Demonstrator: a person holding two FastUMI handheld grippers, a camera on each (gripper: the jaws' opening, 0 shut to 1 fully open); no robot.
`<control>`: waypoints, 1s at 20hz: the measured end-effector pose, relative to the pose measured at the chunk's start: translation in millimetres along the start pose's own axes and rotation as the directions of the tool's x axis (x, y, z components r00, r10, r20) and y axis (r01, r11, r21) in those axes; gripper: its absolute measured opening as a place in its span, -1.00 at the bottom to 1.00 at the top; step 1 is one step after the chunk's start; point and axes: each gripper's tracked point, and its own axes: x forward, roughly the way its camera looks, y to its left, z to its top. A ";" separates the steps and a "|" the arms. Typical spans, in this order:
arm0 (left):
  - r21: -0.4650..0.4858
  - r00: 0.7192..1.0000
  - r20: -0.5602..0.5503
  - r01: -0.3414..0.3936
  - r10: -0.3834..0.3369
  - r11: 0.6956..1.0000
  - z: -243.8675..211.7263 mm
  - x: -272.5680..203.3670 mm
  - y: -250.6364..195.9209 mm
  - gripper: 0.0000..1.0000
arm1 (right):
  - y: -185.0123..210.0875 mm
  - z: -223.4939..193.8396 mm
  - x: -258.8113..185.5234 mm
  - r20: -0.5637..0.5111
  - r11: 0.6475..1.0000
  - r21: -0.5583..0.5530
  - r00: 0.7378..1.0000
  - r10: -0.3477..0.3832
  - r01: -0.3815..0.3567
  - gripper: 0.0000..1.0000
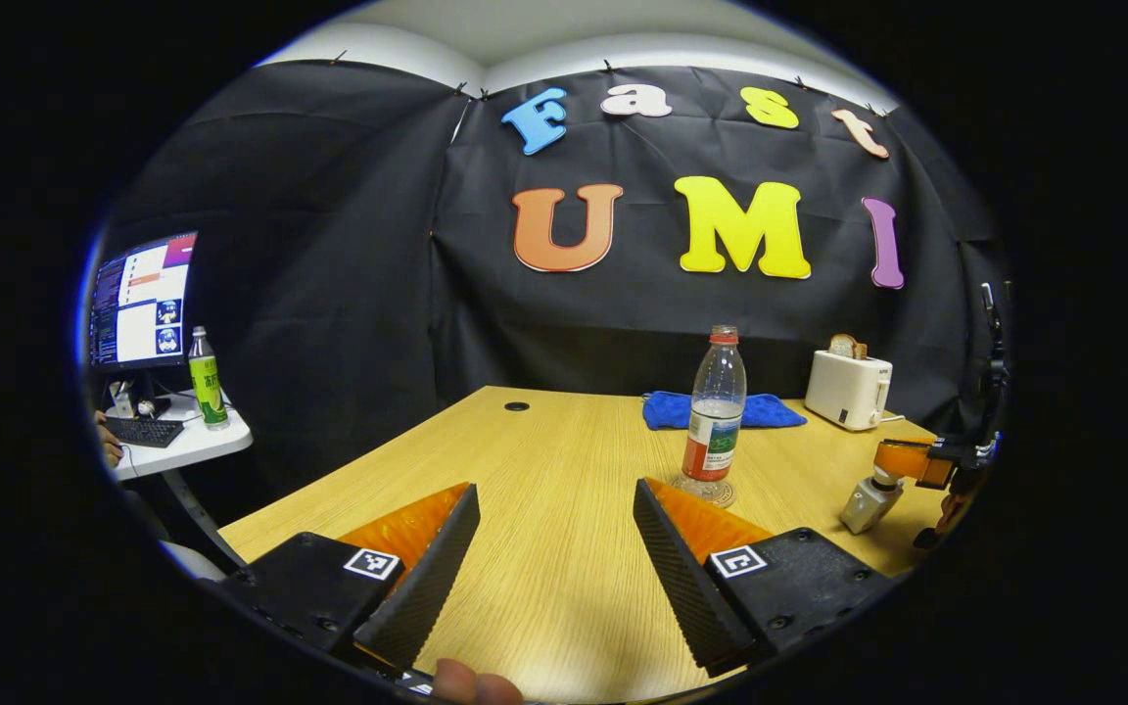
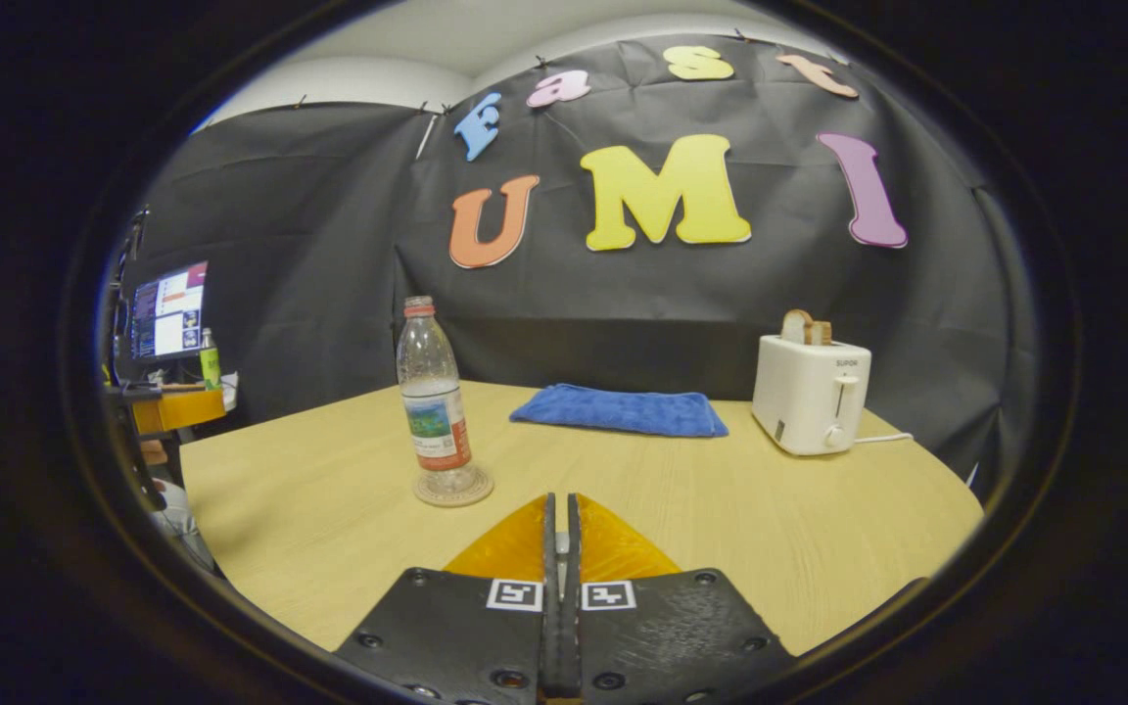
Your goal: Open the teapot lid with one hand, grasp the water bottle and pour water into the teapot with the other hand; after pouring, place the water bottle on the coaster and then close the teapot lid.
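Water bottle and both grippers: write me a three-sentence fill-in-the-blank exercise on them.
1. The water bottle stands upright on a round ____.
2. The left gripper has its fingers ____.
3. Behind the bottle, a blue ____ lies beside the toaster.

Missing words: coaster; open; cloth

At the bottom centre of the right gripper view, the right hand-held gripper (image 2: 560, 534) has its two fingers pressed together with nothing between them. Left of centre, a capped water bottle (image 2: 434, 397) stands upright on a round coaster (image 2: 453, 488) on the wooden table (image 2: 721, 509). A folded blue towel (image 2: 620, 410) lies at mid-frame behind them, and a white toaster (image 2: 810, 394) with bread in its slots sits at the right. A lit monitor (image 2: 169, 308) shows at far left.
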 end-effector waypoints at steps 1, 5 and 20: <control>0.001 1.000 -0.002 -0.005 0.005 1.000 -0.3 -1.1 1.0 0.97 | -0.7 -2.0 0.4 -0.005 1.000 -0.001 1.000 -0.001 0.001 -1.00; 0.002 1.000 0.002 -0.004 0.004 1.000 1.7 -0.1 -0.3 0.98 | -2.9 -5.0 1.5 -0.010 1.000 -0.001 1.000 -0.005 0.005 -1.00; 0.016 1.000 0.013 0.011 -0.011 1.000 9.8 -3.4 -13.5 0.98 | -1.8 -18.4 1.9 -0.015 1.000 0.003 1.000 -0.002 0.002 -1.00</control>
